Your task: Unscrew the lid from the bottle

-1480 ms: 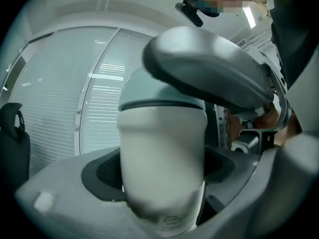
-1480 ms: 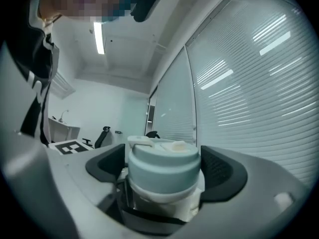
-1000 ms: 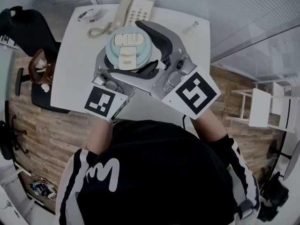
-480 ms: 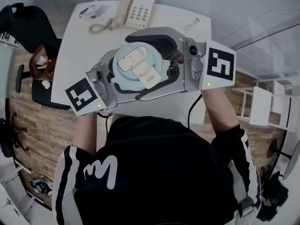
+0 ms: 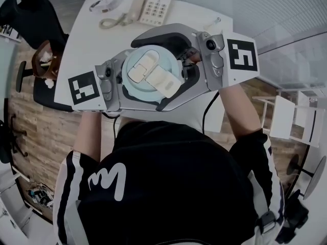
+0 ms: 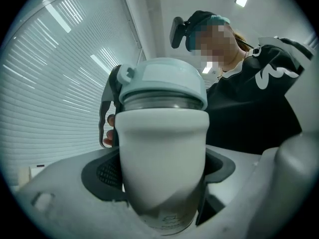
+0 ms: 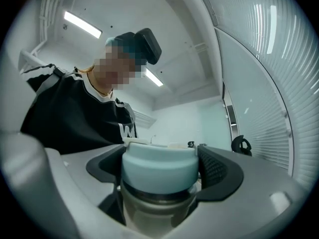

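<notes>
A white bottle (image 6: 162, 158) with a pale blue lid (image 5: 150, 75) is held up above the white table (image 5: 92, 40). In the left gripper view my left gripper (image 6: 162, 180) is shut on the bottle's body, with a dark pad on each side. In the right gripper view my right gripper (image 7: 159, 169) is shut on the lid (image 7: 159, 166), gripping its sides. From the head view the lid's cream flip cap (image 5: 153, 74) lies diagonally, and the right gripper's two grey arms curve around the lid. The bottle's base is hidden.
A desk telephone (image 5: 156, 6) with a coiled cord and a small white item (image 5: 104, 4) lie at the table's far side, and a small metal piece (image 5: 212, 23) at the far right. A black chair (image 5: 28, 14) with a brown bag (image 5: 43, 65) stands left.
The crossed grippers have uncrossed: the right one swung round to the right, the left one to the left. The lid's flip cap turned from straight to diagonal.
</notes>
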Action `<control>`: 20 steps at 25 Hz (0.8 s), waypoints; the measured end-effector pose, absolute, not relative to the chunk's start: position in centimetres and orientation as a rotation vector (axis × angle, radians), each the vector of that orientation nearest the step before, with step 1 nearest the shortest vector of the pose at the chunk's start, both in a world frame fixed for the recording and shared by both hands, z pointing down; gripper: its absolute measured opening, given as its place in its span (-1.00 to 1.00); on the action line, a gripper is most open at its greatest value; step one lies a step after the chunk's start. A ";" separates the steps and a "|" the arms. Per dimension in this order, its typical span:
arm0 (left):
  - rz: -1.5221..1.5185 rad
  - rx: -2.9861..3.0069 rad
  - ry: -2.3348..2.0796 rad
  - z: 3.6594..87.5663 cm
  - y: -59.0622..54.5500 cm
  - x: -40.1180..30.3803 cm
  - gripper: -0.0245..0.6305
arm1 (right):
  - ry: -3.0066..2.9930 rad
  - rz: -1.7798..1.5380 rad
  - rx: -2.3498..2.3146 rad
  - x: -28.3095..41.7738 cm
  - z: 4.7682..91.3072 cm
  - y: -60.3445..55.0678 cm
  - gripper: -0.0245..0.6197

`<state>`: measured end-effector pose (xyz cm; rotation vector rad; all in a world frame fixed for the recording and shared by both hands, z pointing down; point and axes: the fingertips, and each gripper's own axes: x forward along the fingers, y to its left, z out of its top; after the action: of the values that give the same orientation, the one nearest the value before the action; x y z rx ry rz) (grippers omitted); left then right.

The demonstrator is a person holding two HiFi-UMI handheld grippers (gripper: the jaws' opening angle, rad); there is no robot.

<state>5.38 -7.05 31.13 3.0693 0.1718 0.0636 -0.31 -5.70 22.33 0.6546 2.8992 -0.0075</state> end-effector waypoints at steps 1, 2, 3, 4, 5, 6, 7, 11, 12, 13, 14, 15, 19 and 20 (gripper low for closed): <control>0.095 3.075 0.196 31.4 -6.9 5.3 0.40 | 2.875 -0.024 0.684 -0.1 22.0 -5.5 0.46; 0.116 3.078 0.228 31.7 -6.7 5.3 0.40 | 2.847 -0.034 0.711 0.0 21.5 -5.3 0.45; 0.118 3.079 0.255 31.7 -6.4 5.2 0.41 | 2.828 -0.029 0.724 0.1 21.0 -5.1 0.46; 0.104 3.080 0.265 31.6 -6.2 5.2 0.40 | 2.823 -0.008 0.719 0.0 20.6 -5.0 0.46; 0.080 3.083 0.254 31.5 -6.2 5.1 0.41 | 2.827 0.014 0.705 -0.1 20.4 -5.0 0.46; 0.056 3.088 0.228 31.3 -6.3 5.1 0.41 | 2.829 0.027 0.688 -0.2 20.3 -5.1 0.46; 0.039 3.095 0.192 31.2 -6.4 5.0 0.41 | 2.826 0.028 0.670 -0.3 20.1 -5.1 0.46; 0.011 3.096 0.015 31.3 -7.6 4.9 0.41 | 2.798 0.044 0.528 0.0 18.6 -5.6 0.46; 0.002 3.091 -0.034 31.4 -8.1 4.9 0.41 | 2.784 0.047 0.475 0.3 18.1 -5.9 0.46; -0.001 3.089 -0.079 31.5 -8.5 4.8 0.41 | 2.765 0.042 0.418 0.6 17.7 -6.2 0.46; 0.002 3.089 -0.116 31.7 -8.8 4.7 0.41 | 2.742 0.030 0.359 0.9 17.3 -6.6 0.46; 0.008 3.091 -0.143 31.8 -9.0 4.5 0.41 | 2.720 0.015 0.303 1.2 17.0 -7.1 0.46; 0.023 3.110 -0.201 31.8 -9.4 4.1 0.41 | 2.660 -0.035 0.187 2.1 16.6 -8.2 0.46; 0.031 3.116 -0.212 31.9 -9.3 4.1 0.41 | 2.650 -0.042 0.172 2.2 16.5 -8.2 0.46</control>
<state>4.06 -9.30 31.85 3.1163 -0.2124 0.0307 2.16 -8.22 16.52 0.1721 2.6496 -0.0422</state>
